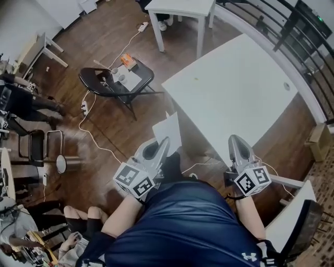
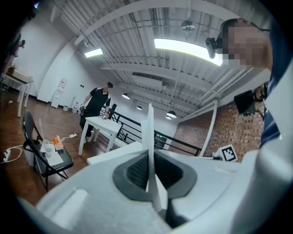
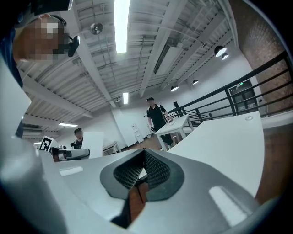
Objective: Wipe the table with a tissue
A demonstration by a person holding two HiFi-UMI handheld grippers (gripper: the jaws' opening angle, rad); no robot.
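Note:
A white tissue [image 1: 168, 130] stands upright, pinched in my left gripper [image 1: 163, 142], which is shut on its lower edge. In the left gripper view the tissue [image 2: 149, 132] shows edge-on as a thin white sheet between the closed jaws of the left gripper [image 2: 151, 161]. My right gripper [image 1: 236, 138] is shut with nothing in it; the right gripper view shows the right gripper [image 3: 144, 155] with its jaws meeting. Both are held near my body, off the near corner of the large white table [image 1: 235, 83]. The table's top [image 3: 224, 137] looks bare.
A black folding chair [image 1: 116, 79] with cups and small items stands on the wooden floor to the left. A smaller white table [image 1: 180, 9] is at the back, and a person [image 3: 158, 116] stands beside it. A black railing [image 1: 292, 31] runs along the right. Cables [image 1: 88, 130] cross the floor.

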